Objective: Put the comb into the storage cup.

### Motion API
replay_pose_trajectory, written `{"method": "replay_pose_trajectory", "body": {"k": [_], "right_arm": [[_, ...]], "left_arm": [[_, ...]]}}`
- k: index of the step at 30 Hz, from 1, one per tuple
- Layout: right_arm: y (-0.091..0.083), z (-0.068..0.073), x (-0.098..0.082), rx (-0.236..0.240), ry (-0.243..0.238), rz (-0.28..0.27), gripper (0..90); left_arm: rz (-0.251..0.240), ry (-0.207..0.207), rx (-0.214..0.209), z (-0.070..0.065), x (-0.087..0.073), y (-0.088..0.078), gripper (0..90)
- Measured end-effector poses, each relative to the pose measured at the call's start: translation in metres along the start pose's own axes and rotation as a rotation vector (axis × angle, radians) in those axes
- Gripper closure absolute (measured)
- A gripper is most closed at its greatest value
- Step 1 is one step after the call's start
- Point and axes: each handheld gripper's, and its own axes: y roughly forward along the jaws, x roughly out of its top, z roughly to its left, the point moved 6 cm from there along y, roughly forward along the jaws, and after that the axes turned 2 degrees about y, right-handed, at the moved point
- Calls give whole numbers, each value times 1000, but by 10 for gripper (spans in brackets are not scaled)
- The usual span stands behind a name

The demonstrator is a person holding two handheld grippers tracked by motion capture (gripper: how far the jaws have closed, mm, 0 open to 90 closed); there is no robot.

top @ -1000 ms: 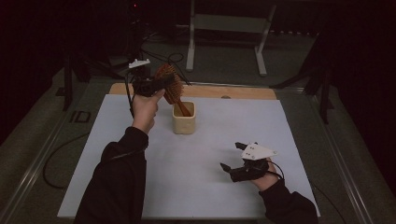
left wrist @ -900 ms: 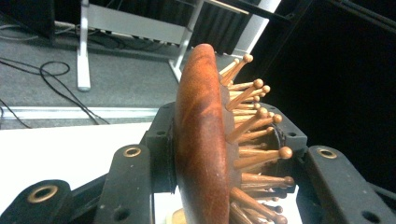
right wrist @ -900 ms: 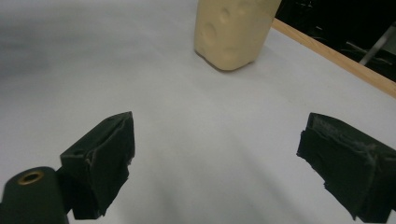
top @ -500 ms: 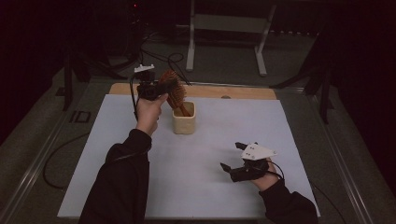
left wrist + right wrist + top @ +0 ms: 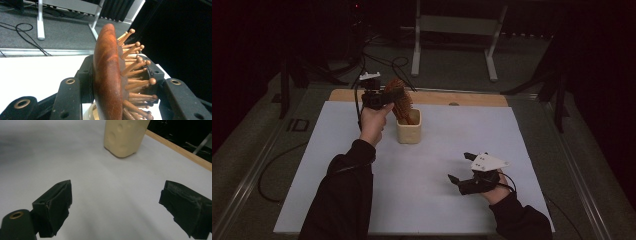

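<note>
The left hand-held gripper (image 5: 393, 95) pinches a wooden hairbrush (image 5: 110, 75) above the cream cup (image 5: 409, 131). The right hand-held gripper (image 5: 460, 168) rests spread on the table (image 5: 437, 200).

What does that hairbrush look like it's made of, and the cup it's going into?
The hairbrush looks like wood: a reddish-brown back with a smooth, slightly glossy finish, and round-tipped wooden pins set in a dark pad that may be rubber. The cup is cream and matte with shallow dimples in its wall; it could be ceramic or plastic, the look leaves that open.
</note>
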Motion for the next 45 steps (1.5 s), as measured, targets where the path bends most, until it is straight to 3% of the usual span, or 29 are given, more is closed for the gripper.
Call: {"method": "replay_pose_trajectory", "body": {"k": [7,11,17,19,21,23,26,32,38,45], "right_arm": [[1,1,0,1,1,3,98],[1,1,0,3,-1,7,98],[1,2,-1,6,-2,9,98],[1,2,0,6,-2,10,98],[1,2,0,4,0,8,98],[0,2,0,3,0,8,98],[0,2,0,4,-2,6,98],[-1,0,0,-4,2,1,97],[-1,0,0,-4,8,4,97],[-2,1,-1,-4,12,10,97]], "left_arm": [[11,-2,-8,0,-2,1,526],[15,-26,-8,3,-3,1,502],[38,-6,-18,3,-3,0,456],[36,11,-6,2,-1,-2,377],[53,16,-16,0,-1,-2,214],[76,47,-23,-2,-3,-2,86],[79,85,-49,-4,-4,-4,3],[67,155,-27,-3,-4,-10,0],[72,169,-36,0,-3,-17,0],[90,224,-38,1,-6,-28,0]]}}
